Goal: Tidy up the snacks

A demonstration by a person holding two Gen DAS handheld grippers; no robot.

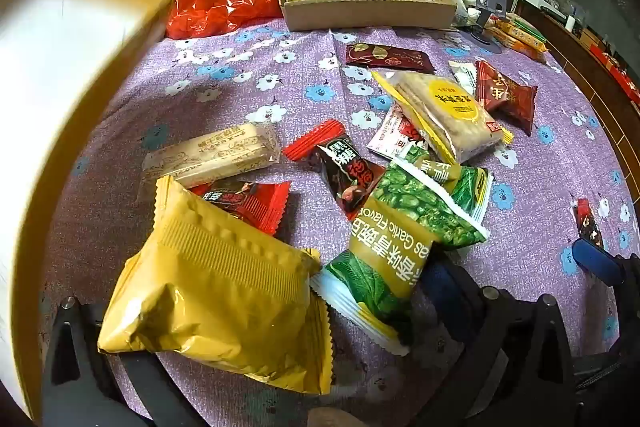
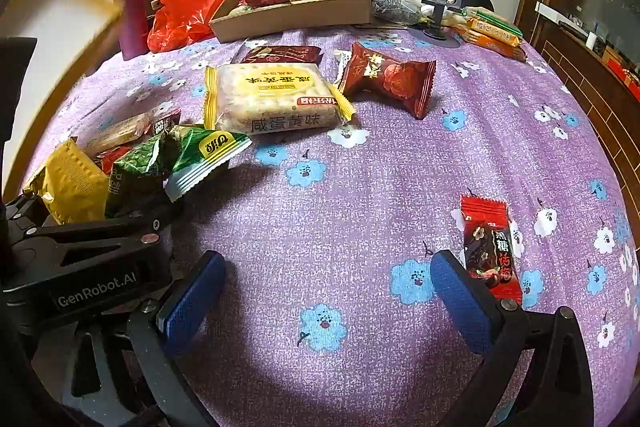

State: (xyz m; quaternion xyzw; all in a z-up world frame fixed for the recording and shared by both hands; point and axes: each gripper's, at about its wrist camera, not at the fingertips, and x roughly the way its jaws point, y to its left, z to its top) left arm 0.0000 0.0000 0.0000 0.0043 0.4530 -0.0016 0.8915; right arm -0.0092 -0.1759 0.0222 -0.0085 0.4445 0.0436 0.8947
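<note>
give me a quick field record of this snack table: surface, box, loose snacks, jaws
surface: purple cloth with blue and white flowers
box: open brown cardboard tray at the far edge, already holding several wrapped snacks
loose snacks: crinkled yellow foil packet, green garlic-pea packet, clear-wrapped square cracker pack with yellow label, dark red pillow packet, small red and black candy
left gripper: jaws open, yellow and green packets between them, not gripped
right gripper: jaws open over bare cloth, candy just outside one finger
</note>
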